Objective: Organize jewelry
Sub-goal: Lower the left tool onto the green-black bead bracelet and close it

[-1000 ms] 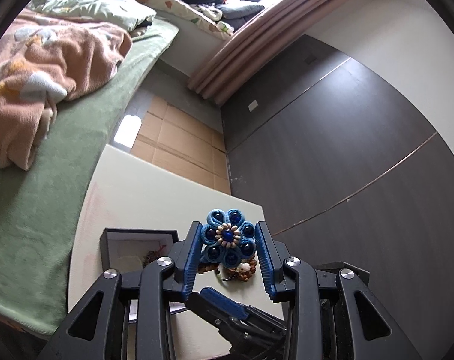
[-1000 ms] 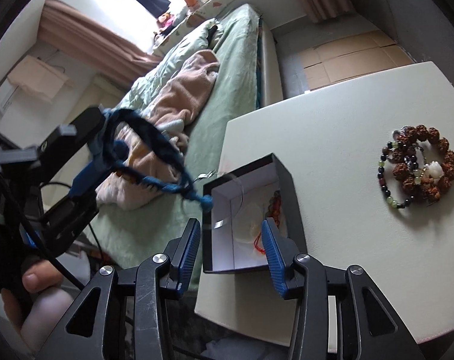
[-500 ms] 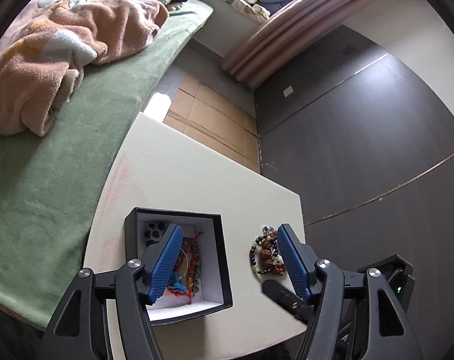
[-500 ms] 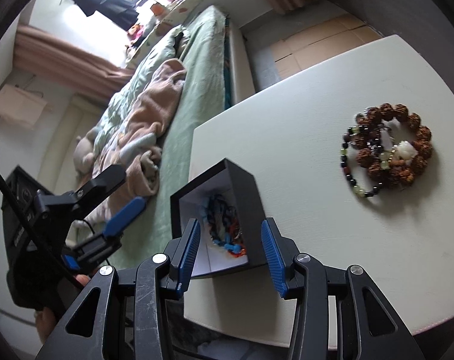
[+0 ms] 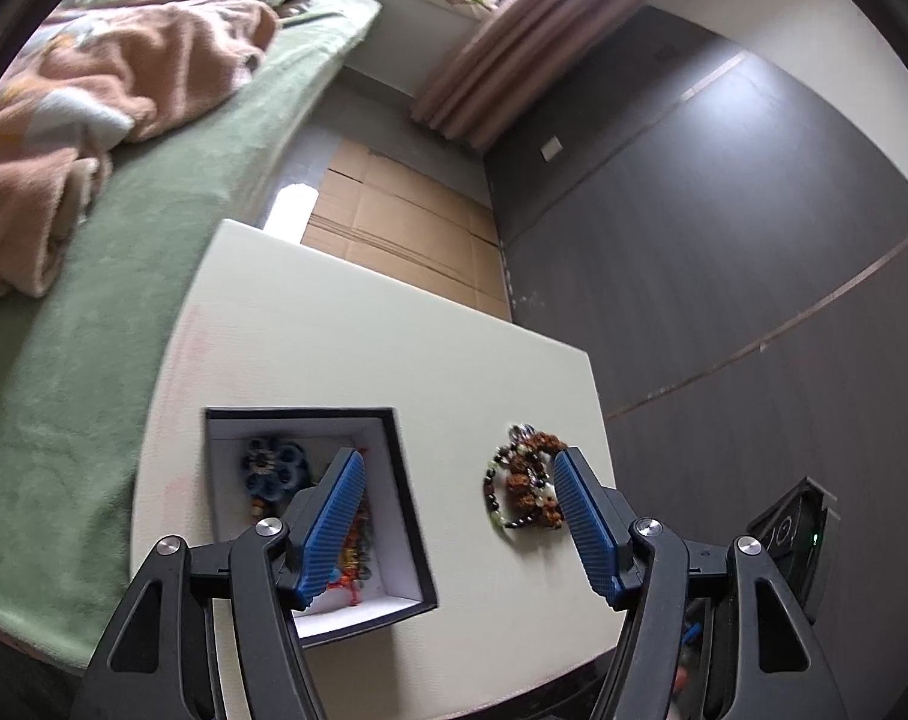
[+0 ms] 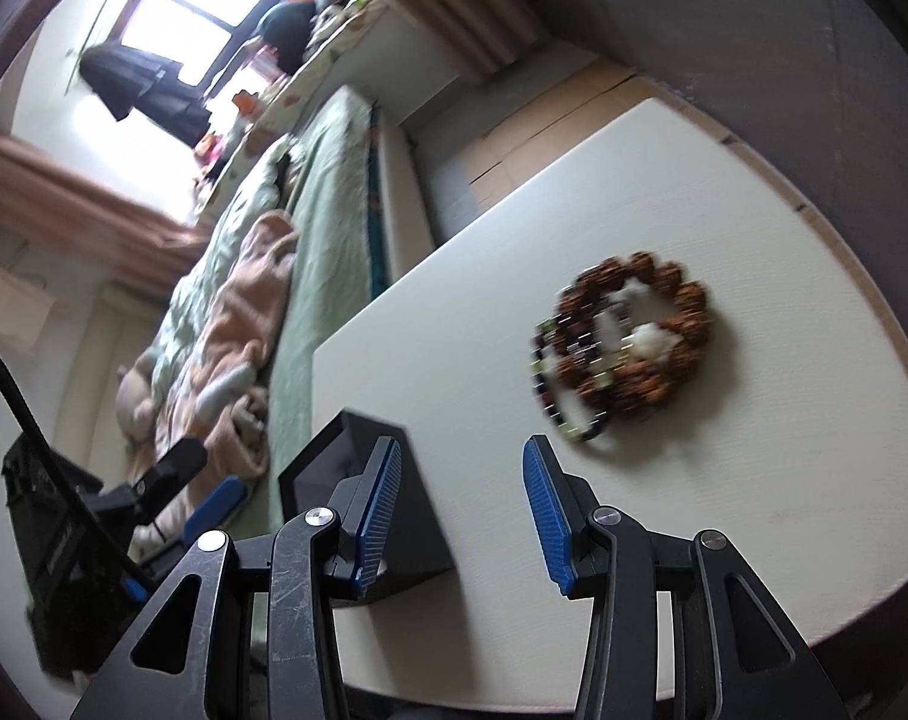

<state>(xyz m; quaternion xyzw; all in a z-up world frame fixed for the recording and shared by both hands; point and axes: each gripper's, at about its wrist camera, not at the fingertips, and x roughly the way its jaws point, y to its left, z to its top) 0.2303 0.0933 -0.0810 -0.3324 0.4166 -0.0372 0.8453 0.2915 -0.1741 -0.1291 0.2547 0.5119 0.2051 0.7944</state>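
**Jewelry split between box and surface, both jaws released**

Jewelry sits in two places in the left wrist view. A blue flower piece (image 5: 273, 468) and coloured beaded strands (image 5: 354, 558) lie inside the black box (image 5: 408, 498), which rests on the pale surface (image 5: 345, 354). A cluster of brown bead bracelets (image 5: 526, 483) lies on the surface to the right of the box, apart from it. The left gripper (image 5: 454, 516) hovers above, angled down, its jaws spread wide and holding nothing; one blue finger overlaps the box, the other the bracelets.

In the right wrist view, the right gripper (image 6: 463, 510) looks low across the surface, jaws parted and empty. The box (image 6: 417, 528) lies beside its left finger, interior hidden. The bracelets (image 6: 628, 342) lie ahead, blurred. The left gripper (image 6: 177, 480) shows at lower left, before the bed (image 6: 321, 180).
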